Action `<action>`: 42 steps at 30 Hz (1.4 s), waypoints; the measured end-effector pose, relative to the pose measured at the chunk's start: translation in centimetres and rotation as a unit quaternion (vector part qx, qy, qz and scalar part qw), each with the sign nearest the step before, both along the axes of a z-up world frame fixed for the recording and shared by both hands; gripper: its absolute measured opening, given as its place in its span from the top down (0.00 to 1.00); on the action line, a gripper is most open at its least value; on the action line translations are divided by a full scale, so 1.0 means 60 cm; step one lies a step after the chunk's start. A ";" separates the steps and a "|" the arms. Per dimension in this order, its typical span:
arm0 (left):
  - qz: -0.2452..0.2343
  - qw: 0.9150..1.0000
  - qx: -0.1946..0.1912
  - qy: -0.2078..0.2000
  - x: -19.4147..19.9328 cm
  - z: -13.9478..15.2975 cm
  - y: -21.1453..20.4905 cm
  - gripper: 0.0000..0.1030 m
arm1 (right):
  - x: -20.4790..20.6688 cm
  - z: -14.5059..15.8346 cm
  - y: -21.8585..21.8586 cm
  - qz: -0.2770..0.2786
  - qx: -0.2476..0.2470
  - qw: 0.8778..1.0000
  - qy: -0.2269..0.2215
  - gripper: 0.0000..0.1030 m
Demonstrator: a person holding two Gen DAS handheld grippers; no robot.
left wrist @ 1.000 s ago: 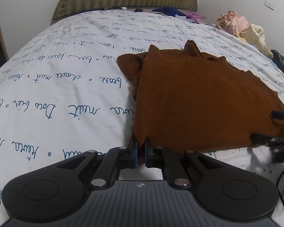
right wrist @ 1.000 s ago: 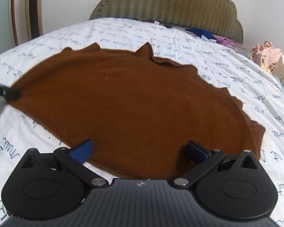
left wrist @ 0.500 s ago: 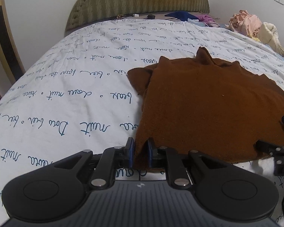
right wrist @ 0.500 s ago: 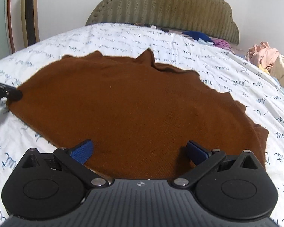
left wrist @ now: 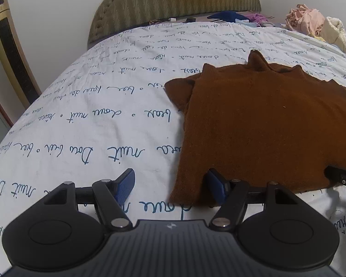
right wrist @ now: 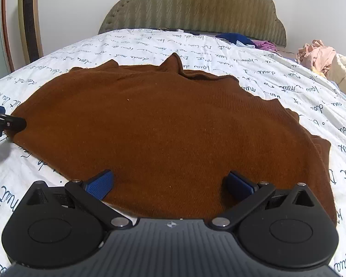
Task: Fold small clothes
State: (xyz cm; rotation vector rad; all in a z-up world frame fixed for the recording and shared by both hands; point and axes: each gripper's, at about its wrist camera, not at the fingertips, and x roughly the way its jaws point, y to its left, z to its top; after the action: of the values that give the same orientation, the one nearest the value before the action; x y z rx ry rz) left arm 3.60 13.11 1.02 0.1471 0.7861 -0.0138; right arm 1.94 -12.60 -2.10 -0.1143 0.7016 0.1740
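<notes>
- Two grippers hang over one brown garment, which lies flat on the bed, its near hem towards us at 6 o'clock.
- Our left gripper has just been opening its jaws; they stand apart, with the garment's near left corner lying between them, and neither pad seems to press on it.
- Our right gripper has its jaws wide apart over the near hem, clamping nothing.
- What could go wrong, we judge: the freed corner lies loose, so a finger dragged across it on the way out could pull it askew and spoil the flat lay.
- The layer peeking out at the garment's left edge looks bunched; folding over it would likely leave a lump.
- Only the left wrist view shows that tucked-under layer at 10 o'clock of the garment.
- Only the right wrist view shows the garment's whole spread and its wavy right edge at 3 o'clock, where the left view cuts it off.
- Each view catches just a dark tip of the other gripper at its margin.
</notes>
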 end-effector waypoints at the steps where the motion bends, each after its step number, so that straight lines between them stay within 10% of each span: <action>1: 0.001 1.000 0.000 0.000 0.000 -0.001 0.000 0.33 | -0.001 -0.001 0.001 0.000 -0.001 1.000 -0.002 0.00; 32: 0.016 0.999 0.013 -0.032 -0.015 -0.031 -0.001 0.21 | -0.021 -0.013 -0.003 -0.010 0.010 0.999 -0.037 0.00; 42: 0.016 0.998 -0.010 -0.053 0.033 0.053 0.049 0.21 | -0.035 0.045 0.002 -0.005 0.009 0.997 -0.070 0.00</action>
State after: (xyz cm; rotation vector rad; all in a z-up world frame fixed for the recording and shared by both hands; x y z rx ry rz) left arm 5.57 16.07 4.18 0.1160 0.6818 0.0156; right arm -0.13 -12.49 0.59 -0.1054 0.5603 0.1618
